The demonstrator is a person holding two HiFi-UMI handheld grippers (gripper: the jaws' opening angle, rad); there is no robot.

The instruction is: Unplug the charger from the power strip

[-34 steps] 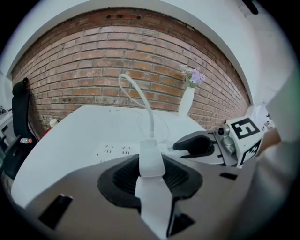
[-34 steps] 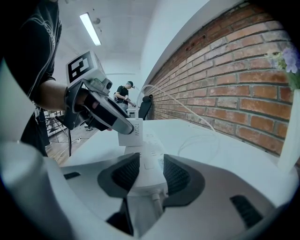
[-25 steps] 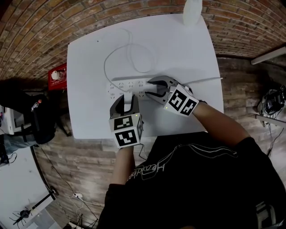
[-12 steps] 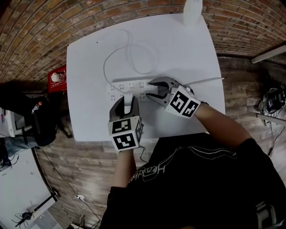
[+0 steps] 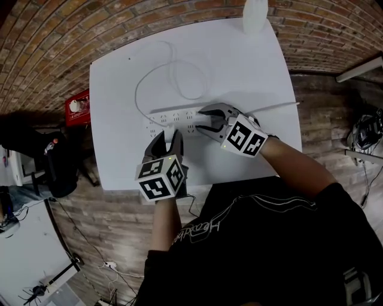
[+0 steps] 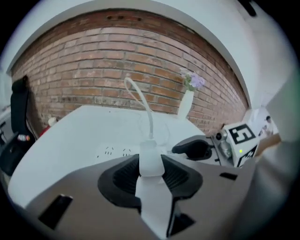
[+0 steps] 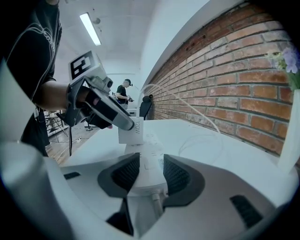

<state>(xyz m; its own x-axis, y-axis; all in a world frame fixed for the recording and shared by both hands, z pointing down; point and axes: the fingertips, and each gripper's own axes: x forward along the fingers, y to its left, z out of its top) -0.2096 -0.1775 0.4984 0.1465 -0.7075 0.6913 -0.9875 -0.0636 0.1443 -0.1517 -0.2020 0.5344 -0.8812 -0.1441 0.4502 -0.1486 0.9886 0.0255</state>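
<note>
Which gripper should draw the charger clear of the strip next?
Left. The left gripper is shut on the charger, with the cable running up from it. The right gripper is clamped on the cord end of the strip, steadying it.

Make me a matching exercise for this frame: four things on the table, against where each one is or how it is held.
Things:
1. charger
2. power strip
3. vase
4. cable

States:
A. stands at the far edge of the table
B. clamped at one end by the right gripper
C. runs from the charger's far end
D. gripped between the jaws of the left gripper

Pairs: 1-D, 2-B, 3-A, 4-C.
</note>
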